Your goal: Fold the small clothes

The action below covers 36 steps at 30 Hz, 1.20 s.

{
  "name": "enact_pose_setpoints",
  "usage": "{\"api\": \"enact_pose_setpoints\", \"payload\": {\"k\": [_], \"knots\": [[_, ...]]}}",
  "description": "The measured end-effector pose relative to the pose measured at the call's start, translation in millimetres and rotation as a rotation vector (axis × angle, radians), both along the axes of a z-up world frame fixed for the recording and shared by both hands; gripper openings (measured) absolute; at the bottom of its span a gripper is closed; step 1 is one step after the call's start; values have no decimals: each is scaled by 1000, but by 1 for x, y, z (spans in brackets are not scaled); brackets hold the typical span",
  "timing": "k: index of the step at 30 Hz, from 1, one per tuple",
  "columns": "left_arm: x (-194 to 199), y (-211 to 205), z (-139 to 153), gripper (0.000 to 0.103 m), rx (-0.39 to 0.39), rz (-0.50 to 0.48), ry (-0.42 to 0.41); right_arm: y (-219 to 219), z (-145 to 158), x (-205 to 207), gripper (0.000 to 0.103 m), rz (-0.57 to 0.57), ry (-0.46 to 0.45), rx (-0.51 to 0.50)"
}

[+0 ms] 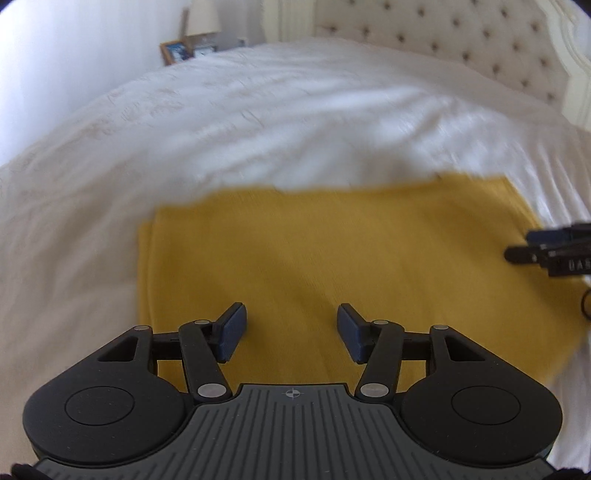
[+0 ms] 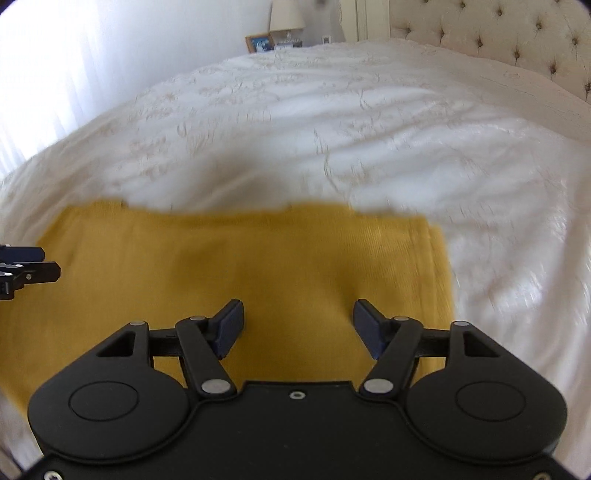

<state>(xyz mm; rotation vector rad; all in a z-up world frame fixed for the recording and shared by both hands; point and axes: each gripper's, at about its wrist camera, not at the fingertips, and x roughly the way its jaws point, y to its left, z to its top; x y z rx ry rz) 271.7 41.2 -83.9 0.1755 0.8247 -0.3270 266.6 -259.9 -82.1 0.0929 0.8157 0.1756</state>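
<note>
A mustard-yellow garment (image 1: 332, 251) lies flat as a folded rectangle on the white bedspread (image 1: 258, 110). My left gripper (image 1: 291, 328) hovers over its near left part, jaws open, nothing between the dark blue pads (image 1: 232, 328). In the right wrist view the same garment (image 2: 240, 266) fills the lower half, and my right gripper (image 2: 297, 328) stands open above its near right part with nothing between its pads. Each gripper shows at the edge of the other's view: the right gripper (image 1: 546, 251) at the garment's right side, the left gripper (image 2: 26, 269) at its left side.
The bedspread (image 2: 314, 110) stretches far beyond the garment, with a tufted cream headboard (image 1: 461, 44) at the back right. A framed picture (image 2: 260, 42) and a lamp (image 2: 286, 14) stand on a bedside table at the far side.
</note>
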Motion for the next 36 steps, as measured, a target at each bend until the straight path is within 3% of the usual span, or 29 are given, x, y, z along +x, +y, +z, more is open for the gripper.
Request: {"api": "enact_pose_setpoints", "payload": {"k": [4,12,19,23,27,36], "knots": [[-45,-2,-12,59,62,-30,-24,-5,-7,-45,72,23,-1,-47],[-65,15,-22,68,-21,24,-20,-9,-10,-93,74,19,-6,-55],[-71,8,-30,73,-19,56,-56,-19,-19,-104,81,-25,-27,2],[-75,4,-32,74,-4,72,-75,-22,-28,-103,102,-52,-4,16],[-77,3,-32,74,2,80,-80,-30,-30,-102,103,-67,-6,70],[-82,-3,-32,75,24,112,-86,-24,-35,-109,103,-90,-61,57]]}}
